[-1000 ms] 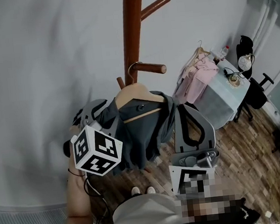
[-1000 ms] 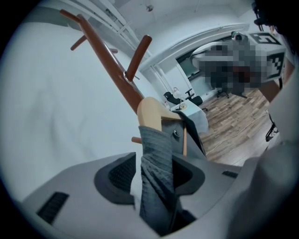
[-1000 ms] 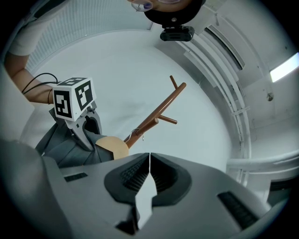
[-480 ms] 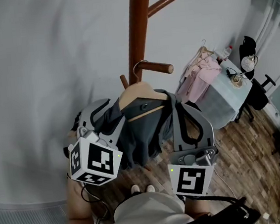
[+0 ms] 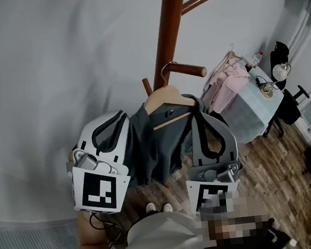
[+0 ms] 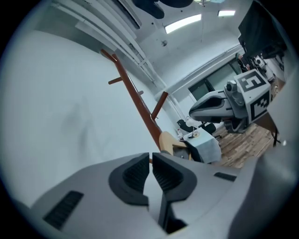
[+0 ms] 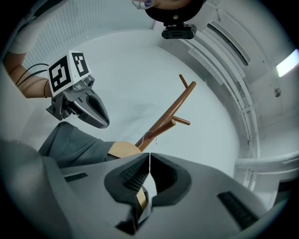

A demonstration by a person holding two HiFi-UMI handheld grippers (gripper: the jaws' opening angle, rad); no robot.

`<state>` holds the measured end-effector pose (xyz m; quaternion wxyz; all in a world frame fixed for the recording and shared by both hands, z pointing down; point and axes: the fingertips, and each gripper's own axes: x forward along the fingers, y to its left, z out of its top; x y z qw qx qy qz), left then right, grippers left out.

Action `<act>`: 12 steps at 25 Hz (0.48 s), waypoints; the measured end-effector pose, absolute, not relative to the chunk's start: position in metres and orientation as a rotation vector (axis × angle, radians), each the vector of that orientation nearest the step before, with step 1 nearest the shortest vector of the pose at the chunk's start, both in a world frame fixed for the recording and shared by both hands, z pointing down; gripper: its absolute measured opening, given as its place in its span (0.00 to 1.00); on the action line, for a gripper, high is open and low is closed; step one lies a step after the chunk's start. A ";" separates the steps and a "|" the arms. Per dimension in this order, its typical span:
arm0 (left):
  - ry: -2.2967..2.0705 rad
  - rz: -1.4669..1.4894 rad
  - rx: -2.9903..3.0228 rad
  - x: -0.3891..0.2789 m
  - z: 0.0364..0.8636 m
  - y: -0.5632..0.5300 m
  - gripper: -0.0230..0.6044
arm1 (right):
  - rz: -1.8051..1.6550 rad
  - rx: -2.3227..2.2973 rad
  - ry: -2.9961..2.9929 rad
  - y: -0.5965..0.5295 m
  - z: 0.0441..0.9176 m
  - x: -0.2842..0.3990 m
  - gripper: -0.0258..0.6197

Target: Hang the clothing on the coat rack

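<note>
The right claw is gripping the hanger at the end on the person's right. Its jaws are pressing together on the wood, and a tan strip is showing between the pads in the right gripper view. The grey garment is hanging from the hanger and draping down between the two claws. The hook is sitting against the rack, right where the lower peg is leaving the pole. Whether it is bearing on the peg I cannot tell. The left claw is hovering just beside the garment's left edge. Its jaws have just been closing and are standing almost together, with nothing between them.
</note>
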<state>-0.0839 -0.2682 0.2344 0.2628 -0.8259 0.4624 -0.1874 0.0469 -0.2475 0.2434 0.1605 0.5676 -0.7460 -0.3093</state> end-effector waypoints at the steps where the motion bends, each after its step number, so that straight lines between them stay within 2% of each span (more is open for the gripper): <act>1: 1.253 -0.516 -2.238 -0.085 0.236 -0.268 0.08 | -0.883 1.619 -2.132 -0.247 0.244 0.046 0.07; 12: 1.296 -0.613 -2.278 -0.088 0.255 -0.271 0.06 | -0.982 1.668 -2.070 -0.250 0.234 0.043 0.07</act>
